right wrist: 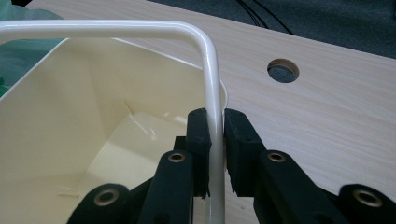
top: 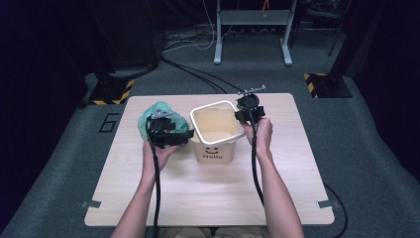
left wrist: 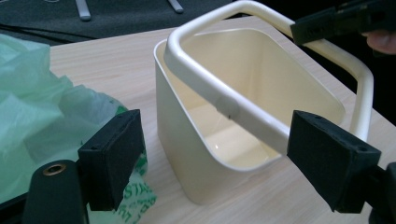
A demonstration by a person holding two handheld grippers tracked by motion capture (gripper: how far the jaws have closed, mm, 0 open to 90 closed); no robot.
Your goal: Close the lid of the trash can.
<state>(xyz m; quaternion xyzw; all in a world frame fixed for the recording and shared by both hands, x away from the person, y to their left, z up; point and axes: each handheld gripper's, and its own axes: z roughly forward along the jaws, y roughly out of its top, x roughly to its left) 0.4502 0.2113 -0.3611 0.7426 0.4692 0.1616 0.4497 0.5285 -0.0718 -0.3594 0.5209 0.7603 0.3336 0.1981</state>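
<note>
The right tongs (right wrist: pixel 215 154) pinch the thin handle (right wrist: pixel 212 79) of the cream bin (top: pixel 214 131) standing mid-tabletop (top: pixel 208 193), while the left tongs (left wrist: pixel 229 154) hang spread and empty beside the green bag (top: pixel 159 115), so I think the round handle may slip out or the bin may tip.

Glossy cream plastic bucket (left wrist: pixel 205 154); thin crinkled green plastic bag (left wrist: pixel 42 107) beside the left tongs; matt pale wood-grain tabletop (right wrist: pixel 327 116).

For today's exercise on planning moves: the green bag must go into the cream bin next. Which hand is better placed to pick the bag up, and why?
Left. The left tongs are open and free, right beside the green bag. The right tongs are shut on the bin's frame, on the bin's far side from the bag.
</note>
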